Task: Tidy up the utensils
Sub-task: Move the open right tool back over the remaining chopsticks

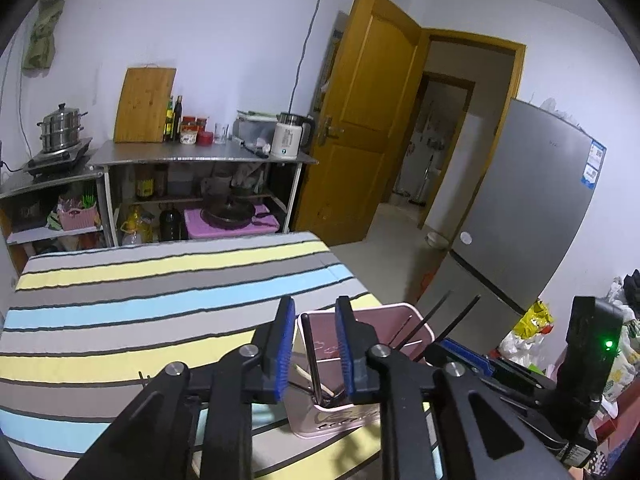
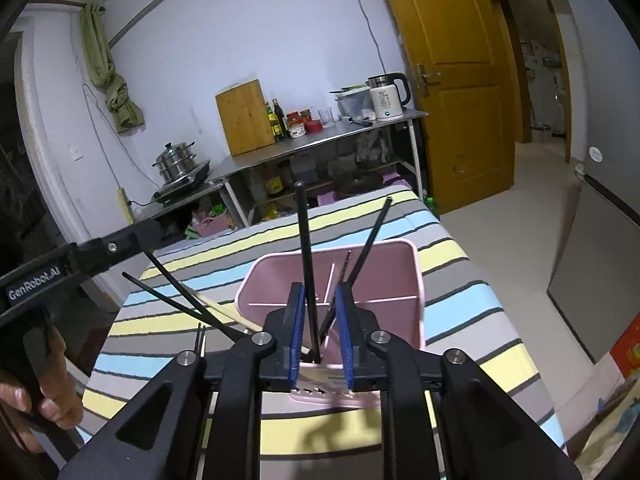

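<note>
A pink utensil holder [image 2: 384,280] with inner dividers stands on the striped tablecloth [image 2: 460,264]. It also shows in the left wrist view [image 1: 384,324]. Black chopsticks [image 2: 306,264] stand upright and lean inside it, and more black chopsticks and a wooden one [image 2: 224,308] lean out to the left. My right gripper [image 2: 320,320] is open above the holder's near compartment, with a black chopstick between its jaws but not touched. My left gripper [image 1: 312,332] is open above the holder's left side, around a metal handle [image 1: 310,356].
A steel shelf [image 2: 320,140] with a cutting board, bottles, kettle and steamer pot stands behind the table. A wooden door [image 2: 452,72] stands open at the right, and a grey fridge [image 1: 532,208] is beside the table. The table edge is just right of the holder.
</note>
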Motion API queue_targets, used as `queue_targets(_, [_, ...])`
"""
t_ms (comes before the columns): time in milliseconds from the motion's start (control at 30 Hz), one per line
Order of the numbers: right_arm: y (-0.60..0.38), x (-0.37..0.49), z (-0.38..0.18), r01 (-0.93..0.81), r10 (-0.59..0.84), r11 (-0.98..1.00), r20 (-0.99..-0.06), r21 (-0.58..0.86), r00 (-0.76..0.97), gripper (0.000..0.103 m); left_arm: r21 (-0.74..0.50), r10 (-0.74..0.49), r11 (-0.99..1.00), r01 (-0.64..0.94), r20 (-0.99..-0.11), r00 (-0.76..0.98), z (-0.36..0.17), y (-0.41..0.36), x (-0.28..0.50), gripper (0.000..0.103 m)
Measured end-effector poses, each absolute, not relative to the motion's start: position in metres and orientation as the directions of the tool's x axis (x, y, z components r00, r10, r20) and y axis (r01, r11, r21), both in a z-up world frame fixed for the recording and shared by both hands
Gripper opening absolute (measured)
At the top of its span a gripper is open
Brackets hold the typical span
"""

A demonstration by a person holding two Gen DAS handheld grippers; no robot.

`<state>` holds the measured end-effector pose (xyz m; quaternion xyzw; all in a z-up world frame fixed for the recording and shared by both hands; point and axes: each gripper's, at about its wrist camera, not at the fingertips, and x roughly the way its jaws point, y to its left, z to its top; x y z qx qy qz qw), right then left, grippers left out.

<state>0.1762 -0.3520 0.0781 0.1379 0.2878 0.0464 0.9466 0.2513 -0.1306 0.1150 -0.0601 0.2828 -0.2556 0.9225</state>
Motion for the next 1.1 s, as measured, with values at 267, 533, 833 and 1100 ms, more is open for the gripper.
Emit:
queue_targets(267, [-0.358,0.151,0.085,-0.007,0.165,0.956,-0.516,0.295,0.841,0.026,-0.240,-0.492,0.871,0.430,-0.459,0.740,0.123,-0.101,0.218,0.024])
queue_targets(533, [-0.328,0.126,0.072,-0.085,0.228,0.958,-0.544,0.274,0.808,0.026,-0.236,-0.445,0.895,0.378,-0.517,0.731,0.086,-0.066,0.179,0.024])
queue_targets(833, [-0.289,0.109,0.046,-0.160,0.286,0.954,-0.600,0.256,0.747,0.026,-0.254,-0.402,0.916,0.312,-0.609,0.684,0.035,-0.038,0.148,0.024])
queue_targets(1100, [-0.262,0.106,0.032,-0.211,0.320,0.947,-0.631,0.244,0.706,0.026,-0.270,-0.377,0.926,0.263,-0.651,0.659,0.012,-0.020,0.138,0.024])
